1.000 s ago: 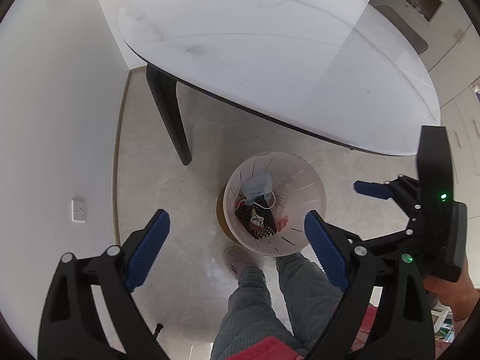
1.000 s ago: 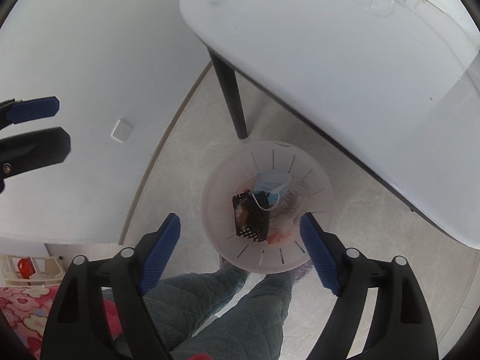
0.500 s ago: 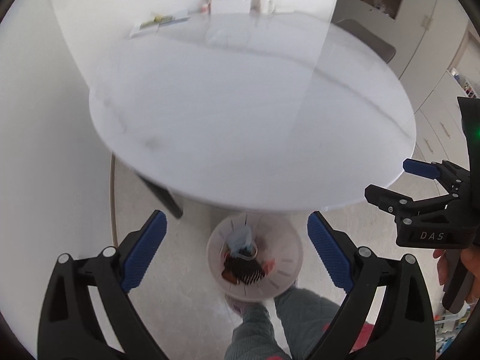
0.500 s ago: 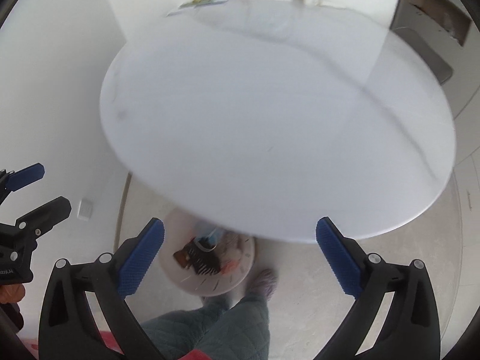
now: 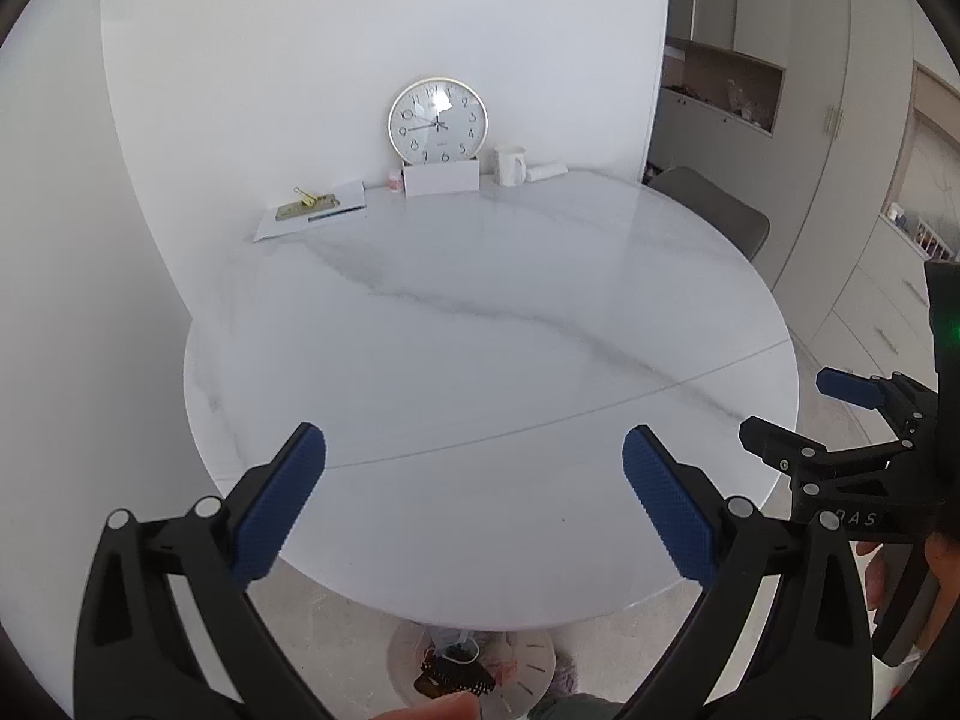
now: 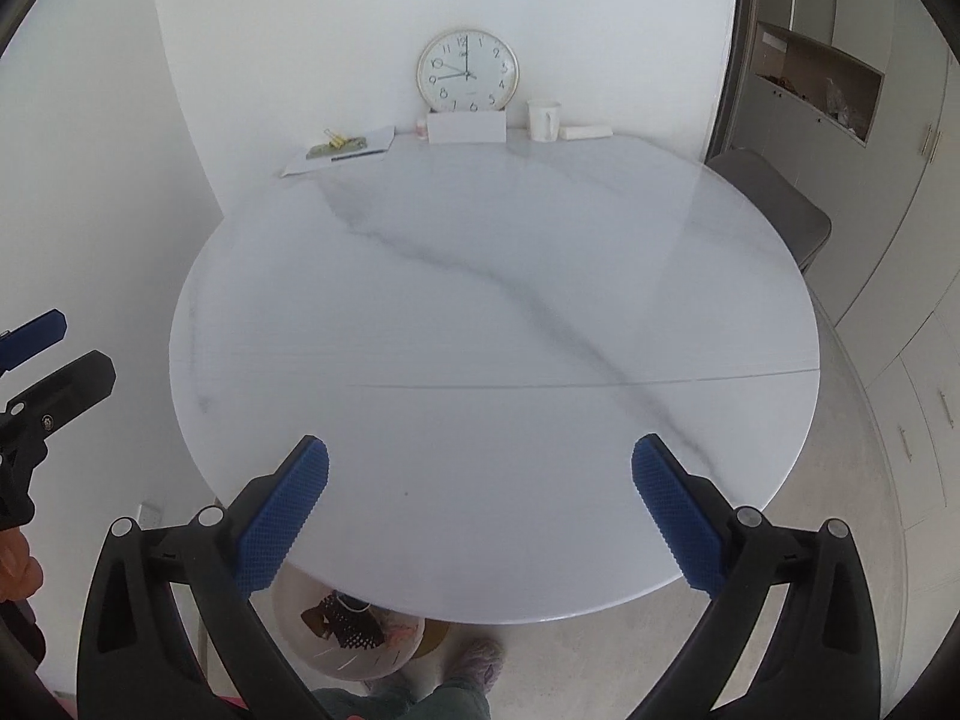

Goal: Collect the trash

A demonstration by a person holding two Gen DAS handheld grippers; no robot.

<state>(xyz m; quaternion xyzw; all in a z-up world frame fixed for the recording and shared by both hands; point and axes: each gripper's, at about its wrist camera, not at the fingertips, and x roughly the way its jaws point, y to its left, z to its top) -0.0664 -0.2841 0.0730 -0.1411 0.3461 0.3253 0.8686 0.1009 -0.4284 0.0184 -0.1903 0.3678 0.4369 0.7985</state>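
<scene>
A pale plastic trash bin (image 5: 528,669) stands on the floor under the near edge of the round white marble table (image 5: 480,312). It holds a black patterned wrapper (image 5: 456,681), a face mask and reddish scraps. The bin also shows in the right wrist view (image 6: 342,654), partly hidden by the table edge. My left gripper (image 5: 474,504) is open and empty above the table's near part. My right gripper (image 6: 480,510) is open and empty, also above the near part. Each gripper shows at the edge of the other's view.
At the table's far side by the wall stand a round clock (image 5: 438,120), a white box (image 5: 441,177), a white mug (image 5: 510,165) and papers with a gold clip (image 5: 312,210). A grey chair (image 5: 720,210) and cabinets (image 5: 840,180) are at the right. My feet (image 6: 474,660) are by the bin.
Both grippers have tilted up from looking down at the bin to looking across the tabletop. The bin has slid to the bottom of both views. Both stay open.
</scene>
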